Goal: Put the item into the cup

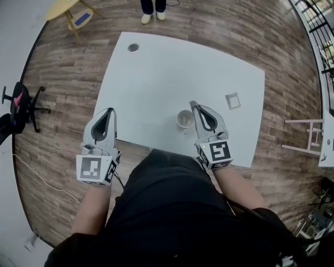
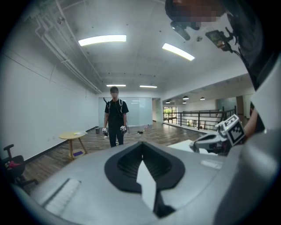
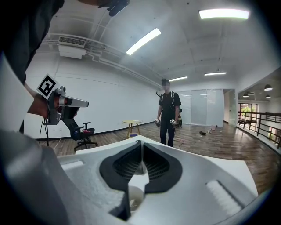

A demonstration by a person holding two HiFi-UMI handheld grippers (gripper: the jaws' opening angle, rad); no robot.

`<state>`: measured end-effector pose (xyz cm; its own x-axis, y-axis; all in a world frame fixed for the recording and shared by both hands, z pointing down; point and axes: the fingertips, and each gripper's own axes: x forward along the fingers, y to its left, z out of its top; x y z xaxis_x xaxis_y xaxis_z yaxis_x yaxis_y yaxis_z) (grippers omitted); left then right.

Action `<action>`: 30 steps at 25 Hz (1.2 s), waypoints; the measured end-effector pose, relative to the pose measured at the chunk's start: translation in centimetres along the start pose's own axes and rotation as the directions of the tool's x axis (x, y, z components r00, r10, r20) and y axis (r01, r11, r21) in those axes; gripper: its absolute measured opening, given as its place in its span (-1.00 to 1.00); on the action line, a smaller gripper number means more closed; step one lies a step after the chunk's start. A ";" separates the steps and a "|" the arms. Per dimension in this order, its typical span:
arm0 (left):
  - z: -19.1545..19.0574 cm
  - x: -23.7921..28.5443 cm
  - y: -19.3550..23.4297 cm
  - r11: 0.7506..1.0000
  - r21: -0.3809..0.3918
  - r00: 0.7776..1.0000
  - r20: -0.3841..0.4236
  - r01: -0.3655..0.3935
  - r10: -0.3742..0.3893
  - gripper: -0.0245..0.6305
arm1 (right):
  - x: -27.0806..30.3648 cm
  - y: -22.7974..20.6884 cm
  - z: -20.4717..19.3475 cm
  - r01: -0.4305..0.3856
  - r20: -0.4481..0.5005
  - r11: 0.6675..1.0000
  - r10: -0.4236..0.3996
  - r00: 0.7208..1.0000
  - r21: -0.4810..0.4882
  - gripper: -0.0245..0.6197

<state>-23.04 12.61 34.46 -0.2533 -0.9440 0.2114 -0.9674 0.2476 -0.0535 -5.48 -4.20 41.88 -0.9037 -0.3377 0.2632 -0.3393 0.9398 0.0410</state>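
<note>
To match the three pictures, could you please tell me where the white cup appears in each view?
Head view: cup at centre, just left of the right gripper.
Left gripper view: not in it.
Right gripper view: bottom centre, below that gripper.
Shared landmark: yellow table.

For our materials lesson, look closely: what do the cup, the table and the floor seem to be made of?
The cup: white, smooth, thin-rimmed; paper, plastic or ceramic, too small to tell. The table: plain white matte top, likely laminate or painted board. The floor: brown planks with grain and staggered joints, wood or wood-look laminate.
</note>
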 end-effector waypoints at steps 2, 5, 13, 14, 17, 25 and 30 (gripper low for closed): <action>-0.2 0.2 0.1 1.000 -0.003 1.000 -0.010 0.002 -0.002 -0.93 | 0.0 0.1 -0.3 -0.001 -0.007 1.000 0.001 1.000 0.005 -0.88; -0.6 0.5 -0.1 1.000 -0.008 1.000 -0.014 0.002 -0.002 -0.93 | 0.0 0.0 -0.9 -0.001 -0.017 1.000 0.001 1.000 0.011 -0.88; -1.6 1.1 -0.6 0.999 -0.026 0.998 -0.048 0.027 -0.029 -0.93 | 0.1 0.7 -2.1 -0.005 -0.050 0.999 0.006 0.999 0.033 -0.88; -1.8 1.2 -0.5 0.999 -0.028 0.998 -0.052 0.029 -0.031 -0.93 | 0.2 0.7 -2.2 -0.006 -0.053 0.999 0.008 0.999 0.033 -0.88; -2.2 1.3 -0.4 0.999 -0.039 0.998 -0.064 0.026 -0.029 -0.93 | 0.2 0.9 -2.6 -0.010 -0.064 0.999 0.012 0.998 0.039 -0.88; -2.5 2.4 -0.8 0.997 -0.059 0.996 -0.074 0.041 -0.045 -0.93 | 0.1 0.9 -3.3 -0.006 -0.078 0.999 0.010 0.997 0.052 -0.88; -2.7 2.9 -0.7 0.997 -0.063 0.996 -0.075 0.050 -0.055 -0.93 | 0.2 1.4 -3.8 -0.007 -0.092 0.998 0.013 0.996 0.062 -0.88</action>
<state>-23.07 10.23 37.73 -0.1993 -0.9370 0.2868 -0.9767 0.2136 0.0191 -5.18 -2.76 45.67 -0.8800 -0.3194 0.3516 -0.3484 0.9371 -0.0207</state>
